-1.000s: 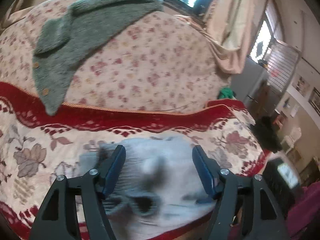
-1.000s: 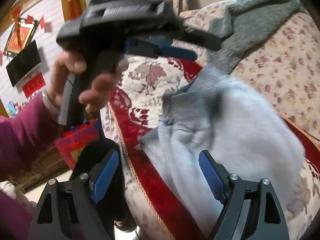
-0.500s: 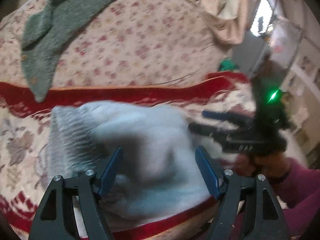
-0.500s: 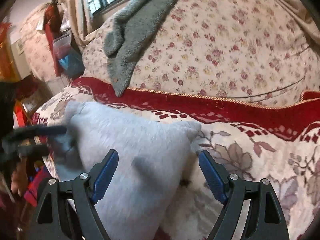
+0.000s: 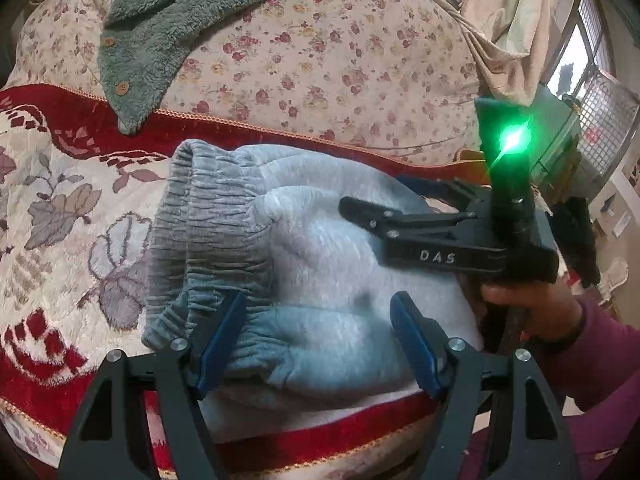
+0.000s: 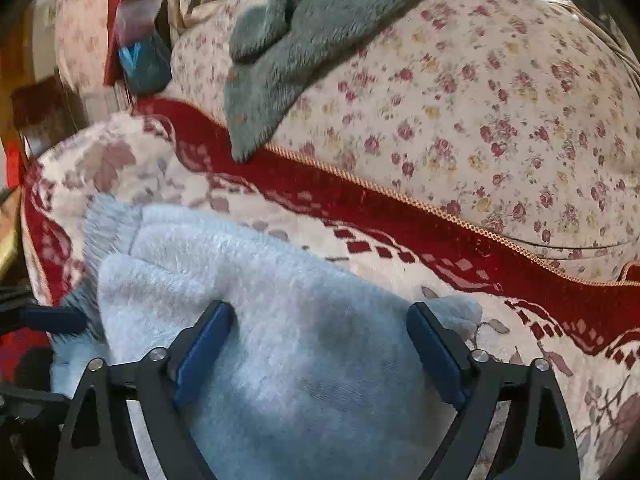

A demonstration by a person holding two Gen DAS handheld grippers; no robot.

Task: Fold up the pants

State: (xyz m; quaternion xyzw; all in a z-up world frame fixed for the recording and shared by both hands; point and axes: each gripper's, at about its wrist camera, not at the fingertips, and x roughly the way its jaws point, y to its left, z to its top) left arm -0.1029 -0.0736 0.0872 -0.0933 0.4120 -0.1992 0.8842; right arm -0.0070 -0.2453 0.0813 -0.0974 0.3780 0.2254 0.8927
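Grey fleece pants (image 5: 320,248) lie bundled on the sofa seat (image 5: 68,208), with the ribbed waistband (image 5: 212,220) on the left. My left gripper (image 5: 318,300) hovers at the bundle's near edge, its blue pads spread wide with fabric between them and no grip. My right gripper (image 5: 370,191), held by a hand (image 5: 520,300) in a maroon sleeve, reaches in over the right end of the pants. In the right wrist view the right gripper (image 6: 319,308) stands over the pants (image 6: 240,280). Its jaws are opening, with cloth between the pads but not pinched. One left-gripper pad (image 6: 52,319) shows at the left.
A green fleece garment (image 5: 160,28) with buttons hangs over the flowered sofa back (image 5: 320,60) and is seen again as the green garment (image 6: 304,40). The seat's red front border (image 5: 320,444) runs just below my left gripper. A curtain (image 5: 508,20) hangs right; a plastic box (image 6: 140,52) stands left.
The pants have come down and now rest on the seat. Both grippers have sunk toward them. The right gripper has swung round to face the sofa back, and its jaws stand wider.
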